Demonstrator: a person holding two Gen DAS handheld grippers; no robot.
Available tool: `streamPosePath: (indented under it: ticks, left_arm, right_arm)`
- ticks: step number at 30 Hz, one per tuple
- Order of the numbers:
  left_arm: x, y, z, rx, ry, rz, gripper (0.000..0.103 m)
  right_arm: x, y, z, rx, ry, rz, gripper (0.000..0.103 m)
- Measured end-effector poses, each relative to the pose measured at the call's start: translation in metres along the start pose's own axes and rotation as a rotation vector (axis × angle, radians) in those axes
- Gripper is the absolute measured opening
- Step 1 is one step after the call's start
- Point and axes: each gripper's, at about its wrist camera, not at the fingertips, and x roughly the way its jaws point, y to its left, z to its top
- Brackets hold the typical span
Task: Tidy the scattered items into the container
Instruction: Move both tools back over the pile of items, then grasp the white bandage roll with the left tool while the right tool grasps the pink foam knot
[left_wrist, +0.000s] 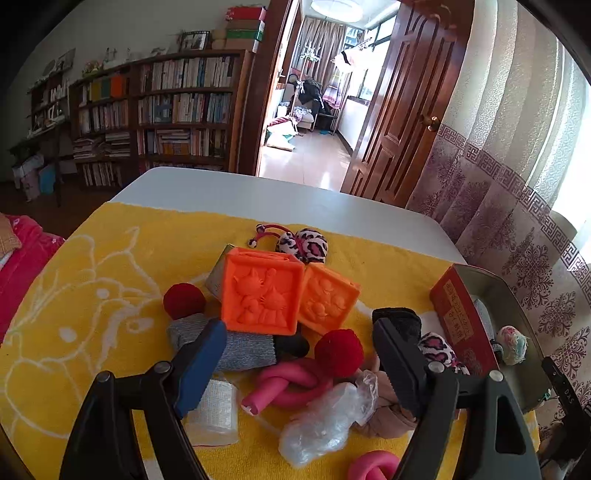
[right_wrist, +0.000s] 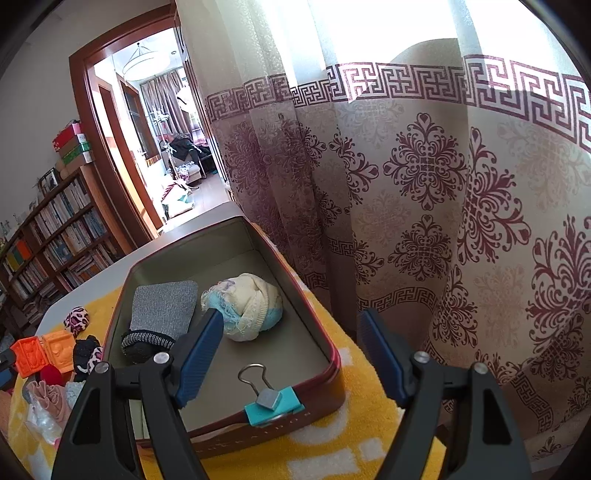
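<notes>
Tin (right_wrist: 334, 363) w/ teal clip (right_wrist: 274, 406) on rim, curtain (right_wrist: 443, 184) behind.

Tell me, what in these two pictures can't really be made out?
- Left wrist view: the tin interior, mostly hidden by its red wall.
- Left wrist view: the second pink foam knot, cut off by the bottom edge and a finger.
- Right wrist view: the toy pile, small and cropped at the left edge.
- Right wrist view: lettering on the tin's front, partly behind the blue binder clip.
</notes>
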Motion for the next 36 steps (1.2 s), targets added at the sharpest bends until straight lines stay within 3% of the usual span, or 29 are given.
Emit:
streamPosePath:
  ticks: [6,13,18,28,29,33,34,36]
  left_arm:
    - [-0.010,0.033,-0.012,0.001,0.009,0.049,0.083]
    - [-0.006,0.064,-0.031,-0.044,0.057,0.066,0.083]
    - [-0.005,0.062,-0.041,0.003,0.068,0.067,0.083]
    - [0.014,0.053,-0.053,0.090,0.112,0.039,0.082]
    - [0.016,0.053,-0.053,0.092,0.117,0.032,0.079]
    - [0.031,0.059,-0.056,0.076,0.195,-0.020,0.044]
    - [0.031,0.060,-0.056,0.073,0.191,-0.011,0.039]
    - [0.030,0.061,-0.056,0.074,0.191,-0.013,0.039]
  right_arm:
    - [-0.024,0.016,0.002,-0.019,0.019,0.060,0.080]
    - [-0.071,0.079,-0.026,-0.146,0.056,0.276,0.080]
    - [-0.079,0.127,-0.060,-0.268,0.136,0.395,0.080]
    - [-0.072,0.171,-0.104,-0.382,0.242,0.454,0.080]
    - [-0.072,0.172,-0.106,-0.388,0.244,0.452,0.080]
    - [-0.072,0.176,-0.110,-0.402,0.258,0.458,0.080]
    - [-0.071,0.177,-0.112,-0.404,0.263,0.461,0.080]
    - [-0.069,0.179,-0.114,-0.412,0.273,0.467,0.080]
